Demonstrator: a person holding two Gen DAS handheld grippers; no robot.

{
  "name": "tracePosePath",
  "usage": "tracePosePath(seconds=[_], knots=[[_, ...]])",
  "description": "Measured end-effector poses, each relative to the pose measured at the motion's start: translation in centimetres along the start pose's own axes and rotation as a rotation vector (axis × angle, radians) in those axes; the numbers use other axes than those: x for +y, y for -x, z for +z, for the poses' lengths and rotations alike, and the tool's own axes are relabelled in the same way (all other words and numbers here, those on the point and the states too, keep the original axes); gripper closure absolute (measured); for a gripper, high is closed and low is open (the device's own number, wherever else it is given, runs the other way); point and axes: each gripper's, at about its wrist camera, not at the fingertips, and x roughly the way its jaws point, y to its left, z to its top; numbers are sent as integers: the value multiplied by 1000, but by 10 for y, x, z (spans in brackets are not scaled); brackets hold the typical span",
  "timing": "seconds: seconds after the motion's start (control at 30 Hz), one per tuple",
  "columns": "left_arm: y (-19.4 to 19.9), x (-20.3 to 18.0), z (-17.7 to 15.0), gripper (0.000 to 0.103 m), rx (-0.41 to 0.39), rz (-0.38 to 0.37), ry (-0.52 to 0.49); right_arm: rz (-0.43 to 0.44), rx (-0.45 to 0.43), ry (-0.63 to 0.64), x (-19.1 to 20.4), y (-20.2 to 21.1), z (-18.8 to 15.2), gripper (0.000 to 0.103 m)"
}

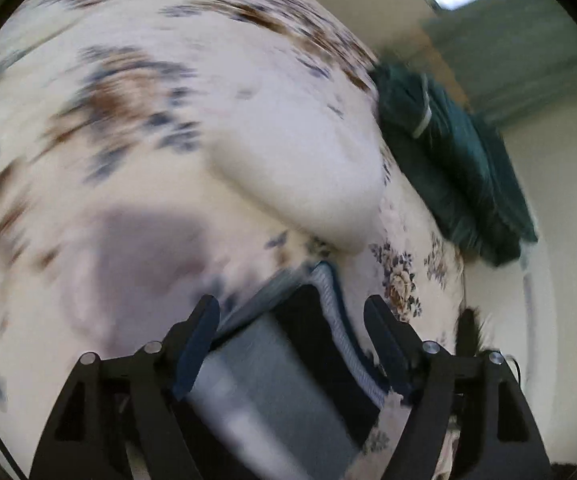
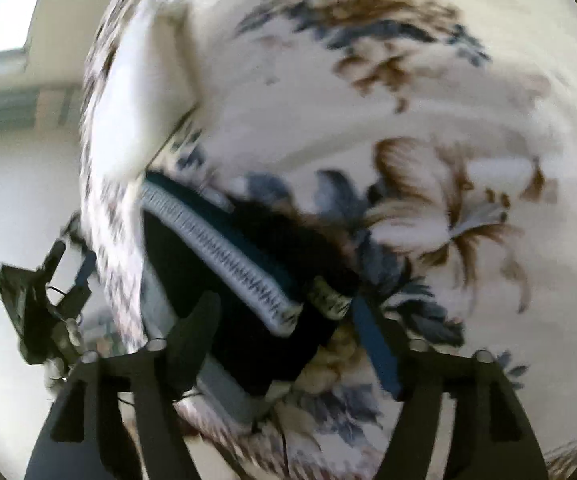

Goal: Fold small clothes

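Left wrist view: the left tongs (image 1: 291,322) are spread apart over the dark garment (image 1: 288,360), whose ribbed waistband (image 1: 338,320) serves as landmark. The right tongs (image 2: 288,320) are likewise parted astride that waistband. Beneath the waistband, the floral bedspread (image 1: 128,120) is seen. Both corners should be pinched squarely before lifting.

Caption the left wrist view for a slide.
Left gripper open over dark shorts on a floral bedspread, green cloth beyond.

Dark garment (image 2: 248,320) with ribbed pale-blue band, on floral bedspread (image 2: 448,120).
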Motion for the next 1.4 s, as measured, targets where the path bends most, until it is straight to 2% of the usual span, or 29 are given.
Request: tracePosePath(seconds=[0.07, 0.17, 0.27, 0.3, 0.4, 0.43, 0.5, 0.53, 0.6, 0.63, 0.67, 0.7, 0.73, 0.83, 0.87, 0.97, 1.0, 1.03, 1.1, 1.13, 1.17, 1.2, 1.23, 1.27, 1.33, 1.4], knots=[[23, 32, -40, 29, -15, 41, 97, 20, 80, 82, 13, -3, 7, 14], [26, 75, -100, 29, 18, 40, 245, 0, 198, 231, 34, -25, 29, 9], [-2, 101, -152, 29, 71, 25, 345, -14, 253, 318, 46, -58, 57, 6], [-18, 104, -167, 29, 86, -15, 366, 1, 276, 339, 51, -72, 70, 6], [-54, 103, -180, 29, 89, -83, 380, 104, 396, 370, 61, -118, 99, 6], [-60, 103, -179, 29, 80, -82, 385, 120, 433, 373, 63, -131, 105, 6], [-66, 99, -171, 29, 19, -105, 370, 143, 528, 397, 68, -159, 110, 5], [-64, 98, -168, 31, -1, -110, 361, 135, 560, 421, 70, -167, 110, 4], [-59, 97, -158, 74, -42, -138, 349, 145, 581, 445, 73, -173, 107, 4], [-58, 97, -150, 75, -37, -143, 348, 154, 573, 447, 73, -172, 105, 5], [-57, 97, -144, 80, -38, -147, 345, 166, 553, 441, 72, -169, 105, 16], [-56, 95, -136, 82, -36, -151, 337, 167, 510, 443, 69, -163, 103, 37], [-55, 94, -130, 82, -32, -153, 327, 171, 486, 439, 63, -157, 99, 69], [-50, 85, -100, 84, -28, -137, 271, 216, 392, 375, 51, -140, 84, 74], [-46, 82, -83, 84, -44, -132, 255, 254, 375, 333, 45, -132, 78, 75], [-43, 83, -42, 83, -50, -120, 195, 389, 357, 199, 23, -113, 44, 78], [-50, 82, -32, 78, -13, -114, 172, 373, 351, 183, 17, -111, 32, 78], [-61, 81, -24, 74, 43, -68, 150, 340, 340, 159, 11, -111, 24, 78], [-68, 82, -26, 65, 94, -7, 131, 256, 293, 70, -10, -105, 13, 77], [-66, 80, -31, 58, 111, 28, 115, 246, 274, 49, -16, -99, 12, 70], [-62, 78, -36, 47, 109, 43, 102, 236, 228, 41, -21, -83, 13, 70], [-55, 76, -40, 41, 100, 53, 98, 211, 181, 47, -20, -69, 15, 69], [-47, 76, -48, 40, 90, 78, 100, 202, 131, 49, -20, -55, 20, 62], [-42, 75, -54, 40, 85, 99, 100, 198, 67, 50, -18, -39, 25, 50], [-28, 76, -69, 39, 61, 145, 114, 197, -5, 55, -12, -26, 32, 36], [-24, 80, -77, 39, 48, 168, 137, 199, -39, 60, -3, -24, 48, 35]])
